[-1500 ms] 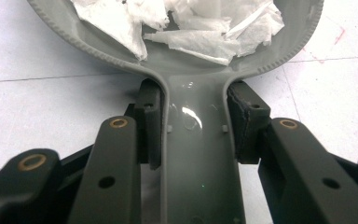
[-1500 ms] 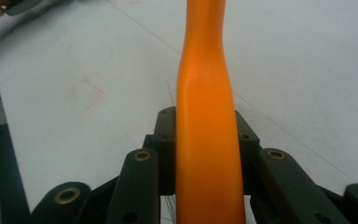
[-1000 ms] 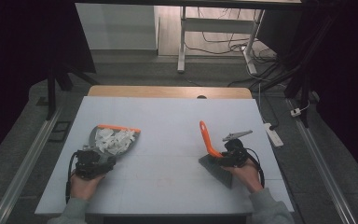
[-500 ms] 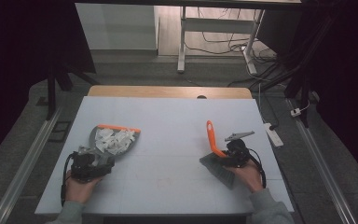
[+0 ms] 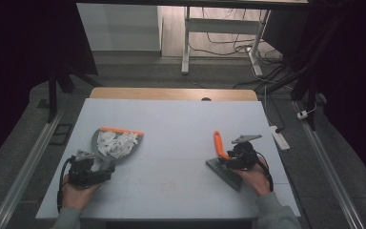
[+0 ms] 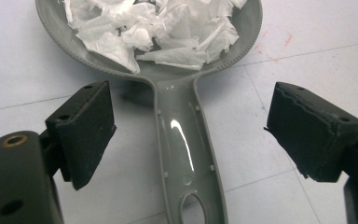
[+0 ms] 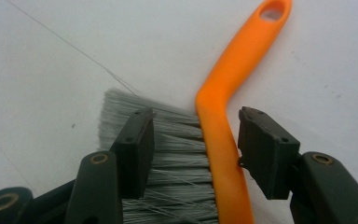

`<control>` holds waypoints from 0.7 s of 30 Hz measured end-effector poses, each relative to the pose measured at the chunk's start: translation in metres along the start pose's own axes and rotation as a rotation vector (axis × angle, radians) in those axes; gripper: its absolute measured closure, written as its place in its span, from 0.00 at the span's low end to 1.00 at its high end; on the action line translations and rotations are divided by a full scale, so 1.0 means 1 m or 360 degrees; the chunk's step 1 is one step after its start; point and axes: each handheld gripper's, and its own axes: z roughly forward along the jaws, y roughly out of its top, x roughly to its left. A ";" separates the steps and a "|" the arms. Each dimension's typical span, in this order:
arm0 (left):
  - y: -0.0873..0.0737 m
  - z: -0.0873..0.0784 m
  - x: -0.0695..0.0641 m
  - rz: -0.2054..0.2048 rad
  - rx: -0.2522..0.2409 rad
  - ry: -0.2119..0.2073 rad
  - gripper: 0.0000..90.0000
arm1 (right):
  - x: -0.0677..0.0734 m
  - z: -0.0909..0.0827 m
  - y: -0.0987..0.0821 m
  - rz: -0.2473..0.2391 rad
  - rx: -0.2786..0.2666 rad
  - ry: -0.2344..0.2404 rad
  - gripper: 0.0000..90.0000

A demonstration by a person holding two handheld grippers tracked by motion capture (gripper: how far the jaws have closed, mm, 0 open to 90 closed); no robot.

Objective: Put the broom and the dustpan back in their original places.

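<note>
Your left gripper has just opened its jaws; they straddle the grey dustpan handle untouched, paper scraps heaped at twelve o'clock. Your right gripper (also just opened) stands spread around the orange brush, which lies on the table.

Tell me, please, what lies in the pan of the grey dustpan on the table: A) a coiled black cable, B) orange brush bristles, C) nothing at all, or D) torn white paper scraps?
D: the dustpan holds a heap of crumpled white paper scraps in its pan, seen in the left gripper view and again in the high view beside its orange edge.
</note>
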 end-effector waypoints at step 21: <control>-0.003 -0.005 -0.002 0.0222 -0.0007 -0.0248 0.22 | 0.017 -0.029 -0.026 -0.0166 -0.0209 0.0029 0.52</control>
